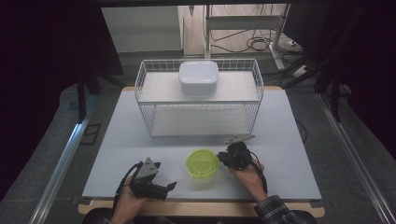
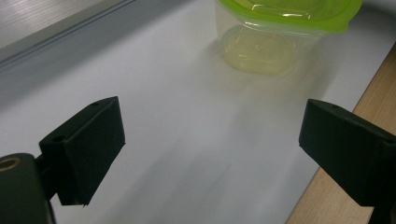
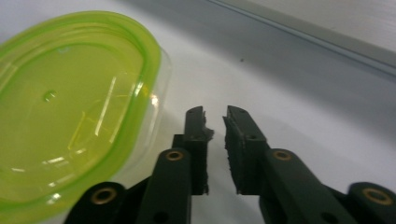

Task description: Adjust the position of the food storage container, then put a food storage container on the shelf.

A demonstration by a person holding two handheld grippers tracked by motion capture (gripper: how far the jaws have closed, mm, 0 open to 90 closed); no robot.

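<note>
No lettering, label or number seems readable anywhere in these dim views.

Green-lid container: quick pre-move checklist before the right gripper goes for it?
1. Green-lid container upright on the table, lid seated: ok.
2. Right gripper holding nothing, jaws a narrow gap apart: ok.
3. Right gripper opened wide enough for the container: not ok.
4. Right gripper beside the container's rim, not over it: ok; touching or apart, cannot tell.
5. Left gripper open, nothing between its jaws, container ahead of it: ok.
6. Wire basket behind, with the white box on its upper shelf, apart from the container: ok.
</note>
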